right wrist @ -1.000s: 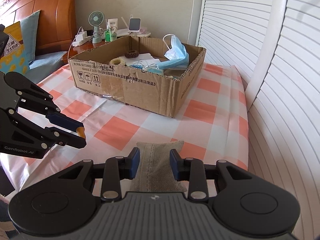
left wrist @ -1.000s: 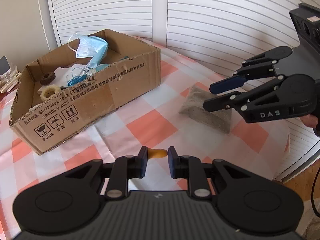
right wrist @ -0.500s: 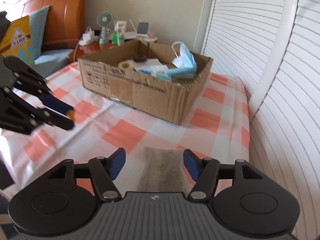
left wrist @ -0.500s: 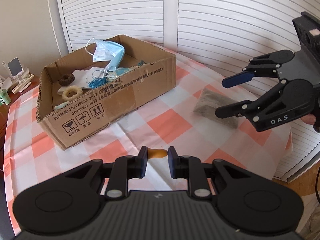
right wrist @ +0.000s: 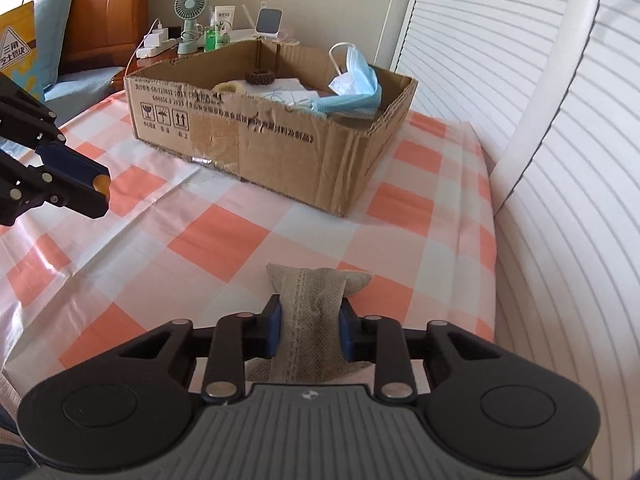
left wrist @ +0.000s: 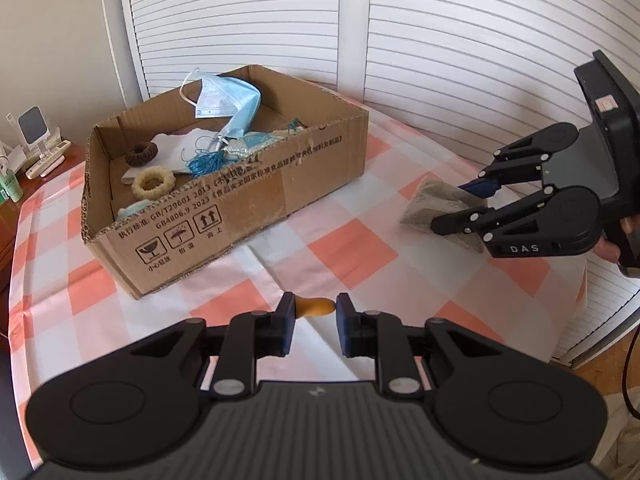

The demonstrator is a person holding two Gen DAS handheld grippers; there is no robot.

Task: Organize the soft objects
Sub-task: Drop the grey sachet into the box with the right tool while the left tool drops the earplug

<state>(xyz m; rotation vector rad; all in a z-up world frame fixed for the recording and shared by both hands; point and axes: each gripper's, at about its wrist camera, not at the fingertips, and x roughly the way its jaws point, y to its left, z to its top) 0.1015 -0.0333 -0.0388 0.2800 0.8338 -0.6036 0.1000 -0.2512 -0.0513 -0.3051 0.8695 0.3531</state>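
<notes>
Right gripper [right wrist: 310, 330] jaws just squeezed shut on grey cloth pouch [right wrist: 310, 300] at bottom middle, left gripper [left wrist: 312, 320] clamped on small orange thing [left wrist: 314, 307], cardboard box [left wrist: 256, 200] upper left.

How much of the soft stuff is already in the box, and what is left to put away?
Already in the cardboard box: a blue face mask, two scrunchies and some blue string. In hand: the left gripper holds a small orange thing, and the right gripper, whose jaws have just been closing, pinches the grey pouch. Left to do: both must go into the box.
</notes>
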